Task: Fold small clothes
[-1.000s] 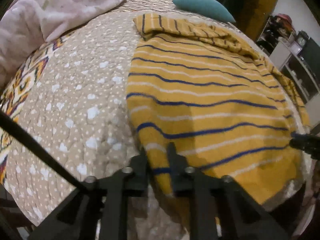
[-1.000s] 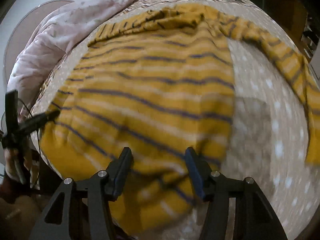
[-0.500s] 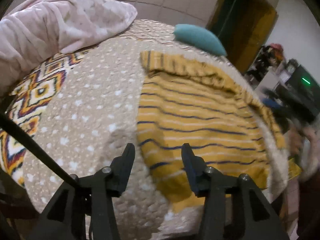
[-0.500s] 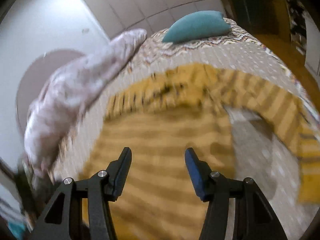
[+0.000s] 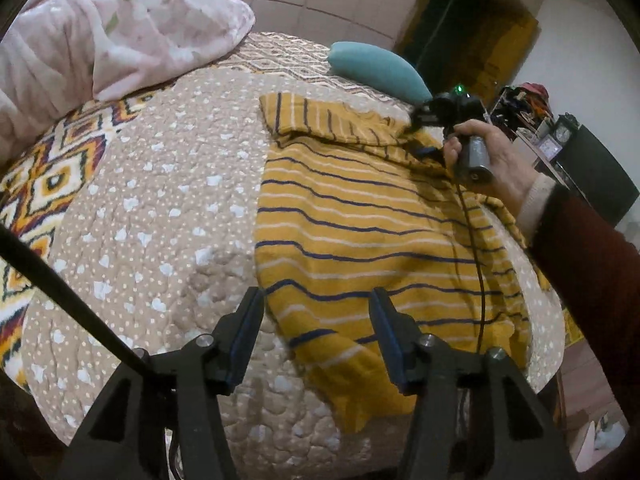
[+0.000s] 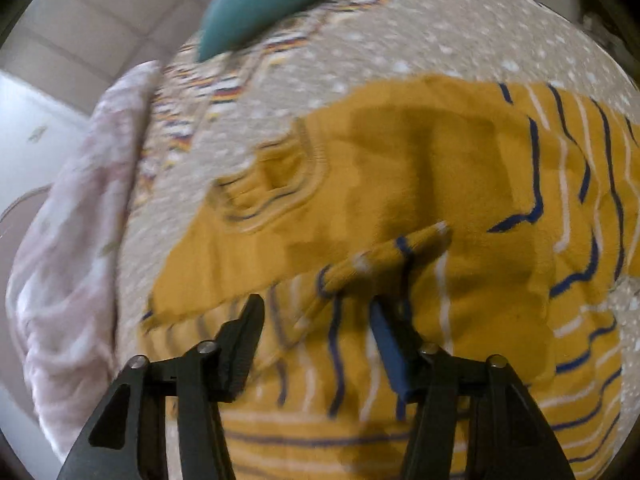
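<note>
A mustard-yellow sweater with blue and white stripes (image 5: 360,232) lies spread on the bed, its hem toward me. My left gripper (image 5: 316,308) is open and empty, just above the hem's near left corner. My right gripper (image 5: 416,128), held in a hand, hovers over the sweater's far shoulder area. In the right wrist view the right gripper (image 6: 316,316) is open above the sweater (image 6: 440,168) near its collar (image 6: 272,184); a fold of striped fabric lies just beyond its fingertips. That view is blurred.
A beige dotted quilt (image 5: 160,200) covers the bed. A pink rumpled blanket (image 5: 100,40) is piled at the far left. A teal pillow (image 5: 376,68) lies at the head of the bed. Shelves with clutter (image 5: 560,136) stand to the right.
My left gripper let go of the hem, opened and pulled back. My right gripper left the near hem and swung across to the far collar end of the sweater.
</note>
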Action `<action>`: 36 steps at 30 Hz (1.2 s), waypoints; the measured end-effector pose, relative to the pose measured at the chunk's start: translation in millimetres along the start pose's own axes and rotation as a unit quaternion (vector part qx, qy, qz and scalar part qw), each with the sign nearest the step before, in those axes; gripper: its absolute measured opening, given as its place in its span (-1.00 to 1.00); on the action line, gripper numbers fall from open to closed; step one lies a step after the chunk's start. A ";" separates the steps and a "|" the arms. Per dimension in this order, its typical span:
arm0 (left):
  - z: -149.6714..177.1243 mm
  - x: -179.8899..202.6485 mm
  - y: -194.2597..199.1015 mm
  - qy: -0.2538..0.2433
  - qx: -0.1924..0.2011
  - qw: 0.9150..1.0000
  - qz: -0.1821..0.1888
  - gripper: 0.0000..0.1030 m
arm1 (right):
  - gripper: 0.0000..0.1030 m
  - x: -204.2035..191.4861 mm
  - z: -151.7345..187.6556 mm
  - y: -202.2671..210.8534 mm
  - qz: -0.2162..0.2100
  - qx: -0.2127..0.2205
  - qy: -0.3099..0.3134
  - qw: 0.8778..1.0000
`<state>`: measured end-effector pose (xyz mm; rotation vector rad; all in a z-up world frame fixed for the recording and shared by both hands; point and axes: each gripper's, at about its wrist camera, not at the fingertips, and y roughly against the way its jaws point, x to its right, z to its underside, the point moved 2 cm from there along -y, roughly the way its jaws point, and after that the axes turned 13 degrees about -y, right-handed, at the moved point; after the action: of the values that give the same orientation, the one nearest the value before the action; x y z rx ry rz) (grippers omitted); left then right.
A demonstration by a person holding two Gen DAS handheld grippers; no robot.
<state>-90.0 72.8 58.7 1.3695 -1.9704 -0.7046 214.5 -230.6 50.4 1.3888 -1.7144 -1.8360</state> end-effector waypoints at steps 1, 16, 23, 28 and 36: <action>0.8 -1.7 -0.8 0.003 -0.001 1.000 0.001 0.03 | -0.63 3.2 -4.7 -4.3 0.006 0.005 -0.009 1.000; 8.6 1.4 -11.9 0.022 -0.017 0.999 0.015 0.09 | -0.87 31.2 4.7 80.0 -0.120 0.066 0.088 0.987; 11.7 1.5 -4.7 0.026 -0.018 1.000 0.002 0.12 | -0.85 140.9 -6.0 43.8 -0.142 0.022 -0.064 0.987; 12.5 4.9 -3.9 0.027 -0.016 0.999 0.001 0.17 | -0.59 141.9 -6.2 76.6 -0.118 0.078 -0.024 0.990; 13.7 17.1 -9.1 0.006 -0.030 1.000 -0.005 0.18 | -0.22 75.0 -30.9 71.1 -0.031 0.140 0.102 0.984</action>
<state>-99.2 54.7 46.4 1.3467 -1.9184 -0.7522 172.3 -324.0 84.3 1.6910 -1.8918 -1.4611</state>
